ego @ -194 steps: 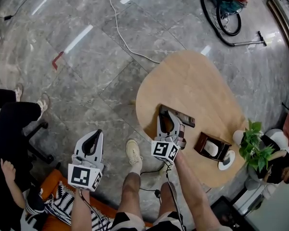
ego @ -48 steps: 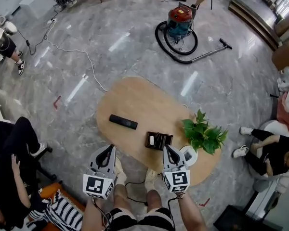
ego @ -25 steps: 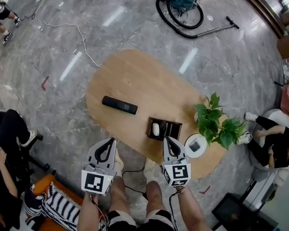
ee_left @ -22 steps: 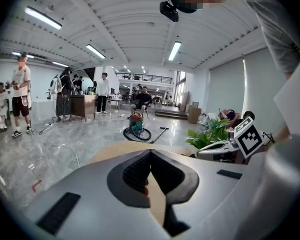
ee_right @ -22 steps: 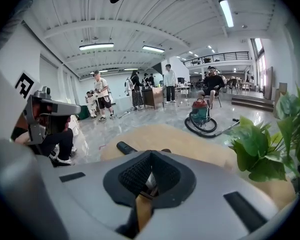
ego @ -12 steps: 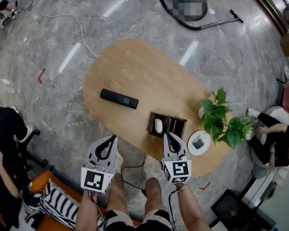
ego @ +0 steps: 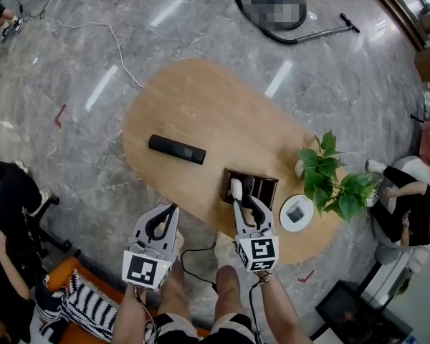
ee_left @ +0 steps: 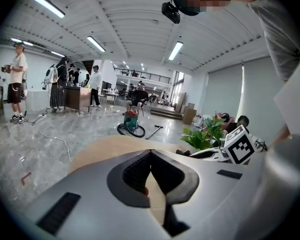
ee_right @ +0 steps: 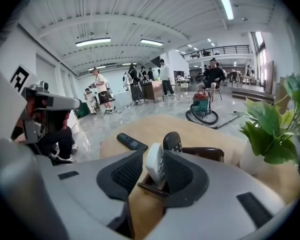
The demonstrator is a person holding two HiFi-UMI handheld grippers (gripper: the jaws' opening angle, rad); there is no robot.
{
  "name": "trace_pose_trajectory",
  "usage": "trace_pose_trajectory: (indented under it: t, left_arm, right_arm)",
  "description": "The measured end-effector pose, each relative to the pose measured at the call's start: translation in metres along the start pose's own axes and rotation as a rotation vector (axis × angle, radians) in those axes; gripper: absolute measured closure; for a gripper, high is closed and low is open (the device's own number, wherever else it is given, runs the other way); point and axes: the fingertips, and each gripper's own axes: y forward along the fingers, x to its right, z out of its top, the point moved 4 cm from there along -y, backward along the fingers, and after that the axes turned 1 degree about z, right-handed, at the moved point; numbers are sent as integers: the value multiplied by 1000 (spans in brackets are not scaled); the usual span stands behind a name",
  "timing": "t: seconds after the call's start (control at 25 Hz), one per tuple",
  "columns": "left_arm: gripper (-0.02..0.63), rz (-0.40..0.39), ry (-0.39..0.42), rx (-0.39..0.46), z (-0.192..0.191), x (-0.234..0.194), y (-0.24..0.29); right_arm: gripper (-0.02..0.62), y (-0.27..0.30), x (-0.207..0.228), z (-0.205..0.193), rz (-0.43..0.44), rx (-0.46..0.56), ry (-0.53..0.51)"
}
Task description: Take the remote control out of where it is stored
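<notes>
Oval wooden table (ego: 201, 113) — black remote (ego: 176, 149), holder (ego: 267, 184), plant (ego: 331, 179), white dish (ego: 296, 213)

This is looking like a large open hall serving as a shared workspace or lab. A polished grey stone floor (ego: 72, 156) is spreading wide, with a loose cable (ego: 115, 41) trailing over it and a vacuum cleaner (ee_right: 202, 109) standing on it. Strip lights (ee_left: 95, 44) are glowing on a bare white ceiling, a railed upper gallery (ee_right: 230, 49) is running behind, and people (ee_right: 97, 91) are standing around a desk (ee_left: 77, 98).
</notes>
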Motion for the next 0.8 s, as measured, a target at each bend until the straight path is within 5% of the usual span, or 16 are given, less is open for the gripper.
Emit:
trace_pose_trajectory:
  t: [0.8]
  left_arm:
    - [601,20,-24,-10,-11,-15,-11]
  right_arm:
    - [483,25,-4,-9,-104,-52,-47]
